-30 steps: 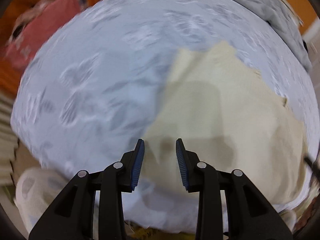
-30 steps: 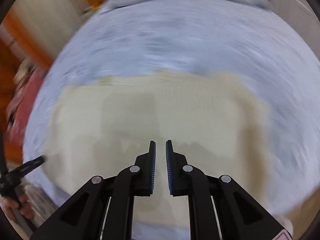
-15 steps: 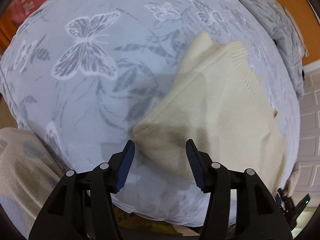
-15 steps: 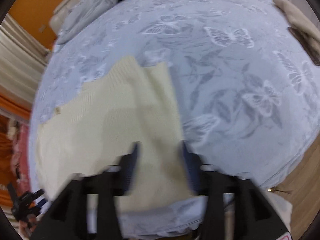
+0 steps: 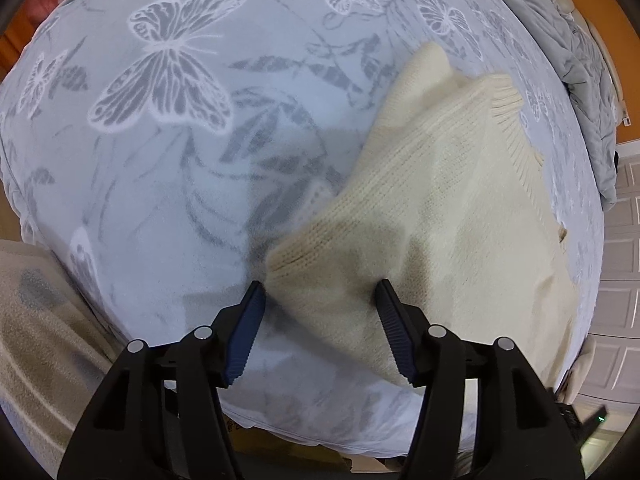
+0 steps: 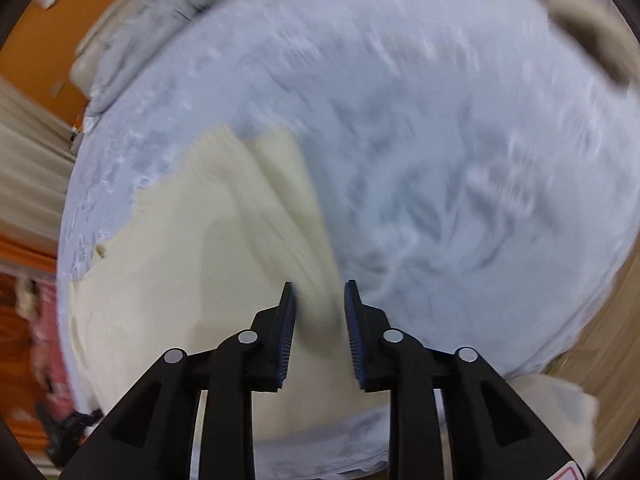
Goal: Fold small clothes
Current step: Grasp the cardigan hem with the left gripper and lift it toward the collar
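A cream knitted sweater lies spread on a bed with a pale blue butterfly-print cover. My left gripper is open, with its jaws wide apart over the sweater's near left corner. In the right wrist view the sweater fills the lower left. My right gripper is open, its jaws on either side of the sweater's right edge, holding nothing. This view is blurred by motion.
A grey quilt is bunched at the far right of the bed. A beige fleece blanket lies beside the bed at lower left. White panelled doors stand at the right. An orange wall and curtains are behind.
Both grippers have opened, the left wider than before. The left has moved to the sweater's near left corner. The right has swung from the sweater's middle to its right edge.
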A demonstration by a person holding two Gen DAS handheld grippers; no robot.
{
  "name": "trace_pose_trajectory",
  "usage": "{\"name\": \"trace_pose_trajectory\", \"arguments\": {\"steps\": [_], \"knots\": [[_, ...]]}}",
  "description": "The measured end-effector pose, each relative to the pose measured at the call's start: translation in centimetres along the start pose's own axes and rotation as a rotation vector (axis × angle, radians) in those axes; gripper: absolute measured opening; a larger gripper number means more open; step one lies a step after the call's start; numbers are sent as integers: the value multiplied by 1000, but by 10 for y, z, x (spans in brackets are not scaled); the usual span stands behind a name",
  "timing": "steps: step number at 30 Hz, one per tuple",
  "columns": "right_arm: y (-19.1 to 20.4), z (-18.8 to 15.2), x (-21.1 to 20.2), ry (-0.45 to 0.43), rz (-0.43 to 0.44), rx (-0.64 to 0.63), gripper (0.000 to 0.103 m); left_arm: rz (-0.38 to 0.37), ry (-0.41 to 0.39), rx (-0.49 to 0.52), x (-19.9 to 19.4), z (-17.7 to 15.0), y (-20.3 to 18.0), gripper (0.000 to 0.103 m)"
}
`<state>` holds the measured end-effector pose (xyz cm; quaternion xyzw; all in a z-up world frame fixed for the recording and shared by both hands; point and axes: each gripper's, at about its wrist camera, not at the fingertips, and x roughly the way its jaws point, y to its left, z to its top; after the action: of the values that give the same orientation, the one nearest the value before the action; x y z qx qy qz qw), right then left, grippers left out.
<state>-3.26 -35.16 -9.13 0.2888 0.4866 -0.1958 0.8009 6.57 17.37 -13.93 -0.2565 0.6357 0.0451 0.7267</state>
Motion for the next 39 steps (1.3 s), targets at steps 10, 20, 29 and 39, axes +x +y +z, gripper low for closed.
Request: {"name": "trace_pose_trajectory", "arguments": {"steps": [10,20,29,39], "knots": [[231,-26,63,168,154,-517,7,-142,-20,-6,-19,0,12,12],[207,-24,84,226,196,-455,8,-299,-173,264,-109,-13,-74,9],[60,-3,-11,51,226,-199,15,-314,-233,817,-137,-126,-258,9],[-42,-21,-35,57,240,-46,50,-75,-105,1026,-21,-243,-301,48]]}}
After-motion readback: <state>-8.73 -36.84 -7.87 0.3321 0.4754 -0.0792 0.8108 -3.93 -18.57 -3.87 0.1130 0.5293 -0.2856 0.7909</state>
